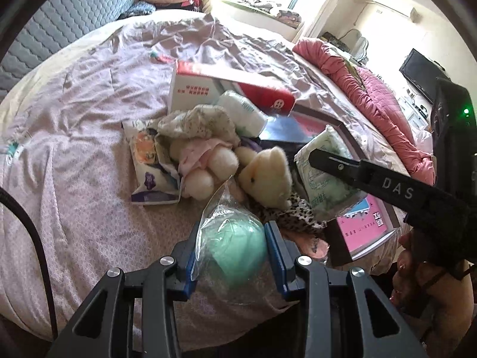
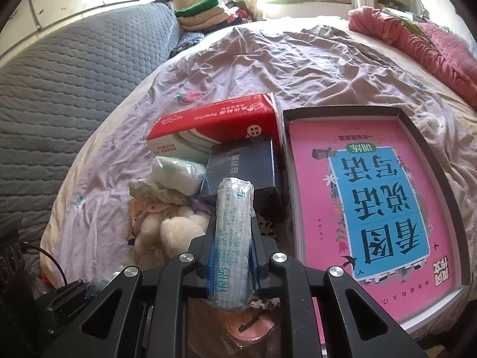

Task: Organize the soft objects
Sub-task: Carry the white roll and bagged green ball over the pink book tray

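Closest to the lens, the left gripper [image 1: 231,249] is clamped on a clear plastic bag [image 1: 220,217] holding a mint-green ball [image 1: 235,253], its blue pads pressing both sides. The right gripper [image 2: 231,256] is squeezed tight on a pale tissue pack [image 2: 232,232], which stands up between its fingers. Beyond them a heap lies on the bed [image 1: 89,104]: a cream teddy bear [image 1: 266,176], a second plush toy [image 1: 202,164] and a floral pack [image 1: 149,167]. Just beside the heap sits a shallow dark tray [image 2: 432,155] containing a pink book [image 2: 372,197]. Farther back rest a navy box [image 2: 241,170] and a red and white carton [image 2: 214,122], touching each other.
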